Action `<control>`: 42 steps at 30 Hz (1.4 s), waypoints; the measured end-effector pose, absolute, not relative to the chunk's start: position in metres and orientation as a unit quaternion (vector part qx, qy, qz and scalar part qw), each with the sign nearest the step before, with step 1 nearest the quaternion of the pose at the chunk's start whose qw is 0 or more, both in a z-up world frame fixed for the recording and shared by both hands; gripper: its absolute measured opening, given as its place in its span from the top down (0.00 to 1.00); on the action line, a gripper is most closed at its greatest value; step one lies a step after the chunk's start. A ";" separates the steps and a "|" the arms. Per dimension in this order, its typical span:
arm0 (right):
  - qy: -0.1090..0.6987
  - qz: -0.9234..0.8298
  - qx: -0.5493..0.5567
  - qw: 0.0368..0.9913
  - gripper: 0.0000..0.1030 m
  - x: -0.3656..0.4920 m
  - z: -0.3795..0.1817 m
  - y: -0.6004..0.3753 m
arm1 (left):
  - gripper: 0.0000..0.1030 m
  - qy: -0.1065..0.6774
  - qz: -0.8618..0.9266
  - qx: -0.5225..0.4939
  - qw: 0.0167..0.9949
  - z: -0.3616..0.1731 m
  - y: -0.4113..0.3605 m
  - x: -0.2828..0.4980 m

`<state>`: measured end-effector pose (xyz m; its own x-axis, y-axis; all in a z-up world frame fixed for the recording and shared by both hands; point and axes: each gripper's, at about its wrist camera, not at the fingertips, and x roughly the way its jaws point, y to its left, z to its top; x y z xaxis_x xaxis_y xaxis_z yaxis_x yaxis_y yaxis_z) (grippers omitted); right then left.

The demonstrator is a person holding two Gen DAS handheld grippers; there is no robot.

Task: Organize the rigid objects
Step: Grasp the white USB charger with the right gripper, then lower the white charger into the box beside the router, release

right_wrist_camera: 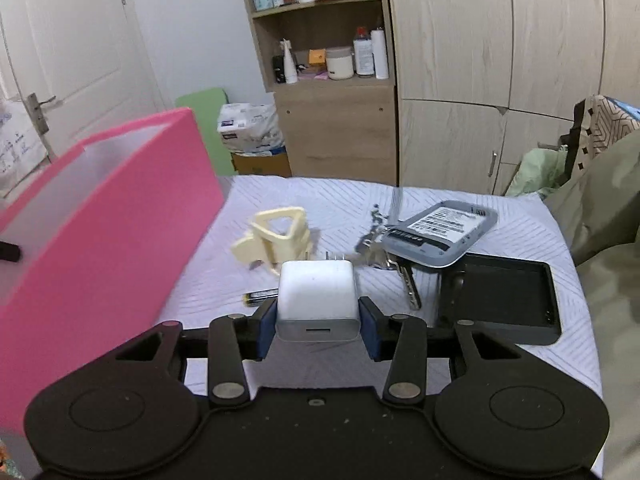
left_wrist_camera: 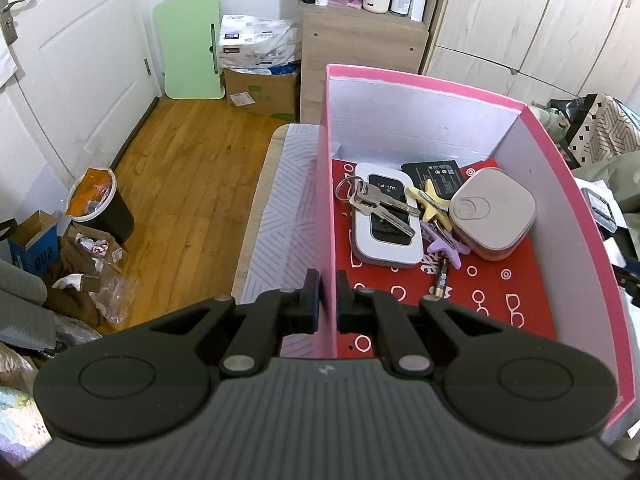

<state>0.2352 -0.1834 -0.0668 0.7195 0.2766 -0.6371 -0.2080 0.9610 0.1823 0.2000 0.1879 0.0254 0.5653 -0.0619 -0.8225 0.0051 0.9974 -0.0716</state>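
Looking along the left gripper (left_wrist_camera: 328, 296), we found its jaws nearly closed, one pad on each side of the pink box (left_wrist_camera: 540, 152) wall, pinching that wall low in the centre of the frame. Inside the box, right of centre, lay a white Wi-Fi router (left_wrist_camera: 386, 220) with a bunch of keys (left_wrist_camera: 376, 204) across it, a yellow star clip (left_wrist_camera: 430, 200), a purple star clip (left_wrist_camera: 448, 246), a rounded beige case (left_wrist_camera: 492, 212), a black battery pack (left_wrist_camera: 434, 172) and a small cylindrical battery (left_wrist_camera: 442, 278). The battery pack was partly covered by the case.

In the right view, the right gripper (right_wrist_camera: 318, 322) was spread moderately and clamped on a white charger plug (right_wrist_camera: 318, 300) at lower centre, prongs pointing away. Beyond it on the bedsheet (right_wrist_camera: 500, 364) sat a cream plastic holder (right_wrist_camera: 278, 242), blurred; a grey router shell (right_wrist_camera: 442, 234) overlying more keys (right_wrist_camera: 400, 268); and a black tray (right_wrist_camera: 500, 300). A second battery (right_wrist_camera: 262, 297) was half hidden behind the left finger.
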 end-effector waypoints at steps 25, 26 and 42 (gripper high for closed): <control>0.276 0.362 -0.066 0.888 0.53 0.228 0.034 -0.074 | 0.93 0.471 -0.023 -0.012 0.882 0.027 0.183 0.202; 0.282 0.378 -0.087 0.878 0.53 0.233 0.035 -0.059 | 0.93 0.470 -0.024 -0.014 0.882 0.027 0.183 0.202; 0.414 0.495 -0.256 0.720 0.53 0.299 -0.020 0.072 | 0.93 0.463 -0.034 -0.027 0.885 0.025 0.188 0.199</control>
